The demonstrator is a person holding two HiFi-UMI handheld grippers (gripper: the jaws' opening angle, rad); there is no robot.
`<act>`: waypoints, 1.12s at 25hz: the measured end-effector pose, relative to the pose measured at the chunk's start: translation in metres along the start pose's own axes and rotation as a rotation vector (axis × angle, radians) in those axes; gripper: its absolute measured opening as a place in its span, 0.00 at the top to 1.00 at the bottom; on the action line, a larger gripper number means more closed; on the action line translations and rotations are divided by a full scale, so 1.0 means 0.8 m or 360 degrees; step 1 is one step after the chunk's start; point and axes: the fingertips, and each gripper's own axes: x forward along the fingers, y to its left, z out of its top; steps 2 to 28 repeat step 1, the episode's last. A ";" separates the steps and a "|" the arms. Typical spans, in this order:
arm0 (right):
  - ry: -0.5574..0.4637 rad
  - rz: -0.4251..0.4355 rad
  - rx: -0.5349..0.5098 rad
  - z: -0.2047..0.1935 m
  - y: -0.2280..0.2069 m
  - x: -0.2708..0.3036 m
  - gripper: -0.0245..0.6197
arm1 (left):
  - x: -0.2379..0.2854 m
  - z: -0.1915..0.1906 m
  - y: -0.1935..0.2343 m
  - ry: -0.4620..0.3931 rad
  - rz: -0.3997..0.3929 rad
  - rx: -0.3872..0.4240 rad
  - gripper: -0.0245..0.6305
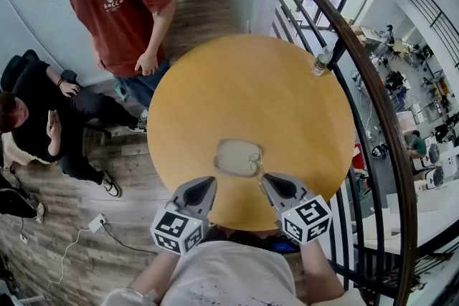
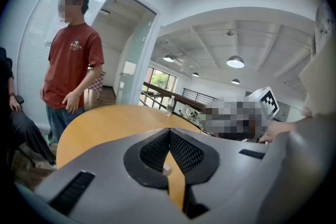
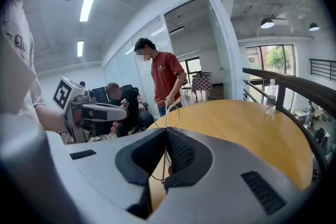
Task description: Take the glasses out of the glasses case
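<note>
R claw (image 3: 166, 132) is clamped shut on the thin wire glasses (image 3: 166, 112), right at the case's (image 1: 233, 156) right end on the bench (image 1: 237, 82), while L claw (image 2: 169, 134), shut w/ nothing in it, waits just beside the case's near-left corner.

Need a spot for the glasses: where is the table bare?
The table is bare from the glasses case to its far rim; only a bottle stands far right. Crowded at the near edge, round the case, left gripper and right gripper.

A water bottle (image 1: 320, 62) stands at the round table's (image 1: 237, 97) far edge.
</note>
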 end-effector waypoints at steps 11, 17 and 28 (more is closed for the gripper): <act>-0.0001 -0.0002 0.0001 0.000 0.000 0.000 0.92 | 0.000 0.000 0.000 0.0000 0.0000 -0.0001 0.93; -0.0001 -0.0002 0.0001 0.000 0.000 0.000 0.92 | 0.000 0.000 0.000 0.0000 0.0000 -0.0001 0.93; -0.0001 -0.0002 0.0001 0.000 0.000 0.000 0.92 | 0.000 0.000 0.000 0.0000 0.0000 -0.0001 0.93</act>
